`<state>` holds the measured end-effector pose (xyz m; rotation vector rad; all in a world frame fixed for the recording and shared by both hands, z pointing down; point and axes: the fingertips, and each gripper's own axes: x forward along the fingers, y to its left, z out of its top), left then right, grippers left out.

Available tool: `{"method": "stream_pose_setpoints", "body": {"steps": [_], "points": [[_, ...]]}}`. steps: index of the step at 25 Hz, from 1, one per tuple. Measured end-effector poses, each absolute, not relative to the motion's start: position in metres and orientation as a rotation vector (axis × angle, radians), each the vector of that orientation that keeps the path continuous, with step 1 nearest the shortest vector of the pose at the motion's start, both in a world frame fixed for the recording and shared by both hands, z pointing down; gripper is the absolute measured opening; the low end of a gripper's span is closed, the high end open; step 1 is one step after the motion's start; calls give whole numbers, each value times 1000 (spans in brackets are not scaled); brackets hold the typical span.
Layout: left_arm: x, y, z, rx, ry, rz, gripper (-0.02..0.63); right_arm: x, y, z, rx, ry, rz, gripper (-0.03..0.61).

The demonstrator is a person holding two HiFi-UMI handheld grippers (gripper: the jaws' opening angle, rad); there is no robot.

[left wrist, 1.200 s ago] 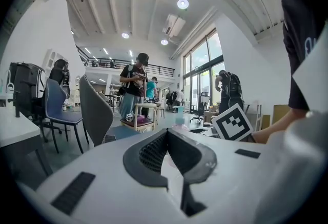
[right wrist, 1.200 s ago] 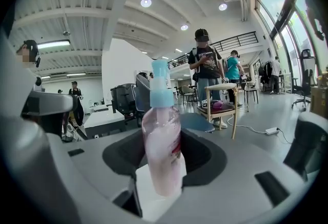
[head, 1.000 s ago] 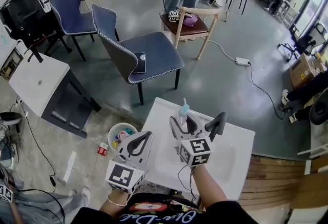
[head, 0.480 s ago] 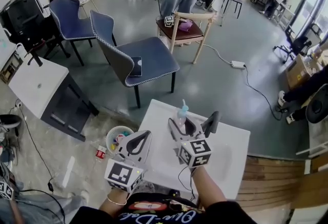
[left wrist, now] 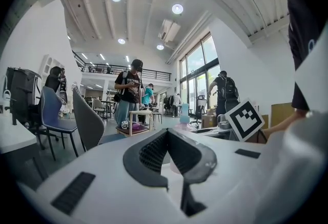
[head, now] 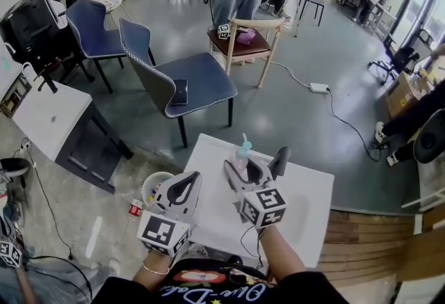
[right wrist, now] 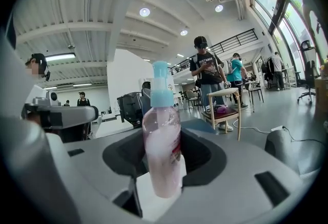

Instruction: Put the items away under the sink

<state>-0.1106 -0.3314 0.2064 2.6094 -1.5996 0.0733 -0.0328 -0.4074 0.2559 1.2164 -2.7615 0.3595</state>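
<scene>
Up close, the right gripper (head: 256,163) is clamped on the bottle (right wrist: 162,146): clear plastic, pink liquid, pale blue pump top, standing upright between the jaws. The head view catches only that blue pump; the right gripper view shows the bottle's pink body. The left gripper (left wrist: 165,136) has its jaws pressed together on nothing. Both hover over the white table (head: 306,198). Beyond, on the grey floor, a grey chair (head: 188,80) carries a phone (head: 180,92); farther off, a wooden chair (head: 250,38) and standing people.
</scene>
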Motion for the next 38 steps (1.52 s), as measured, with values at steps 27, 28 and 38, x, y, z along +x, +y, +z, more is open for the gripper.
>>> {"method": "stream_pose_setpoints", "body": {"steps": [27, 28, 38], "points": [[-37, -308, 189, 2664, -1599, 138, 8, 32, -368, 223, 1151, -2872, 343, 210], [-35, -306, 188, 2666, -1600, 138, 6, 34, -367, 223, 1147, -2874, 339, 210], [-12, -287, 187, 2658, -1637, 160, 6, 59, -346, 216, 1121, -2906, 302, 210]]}}
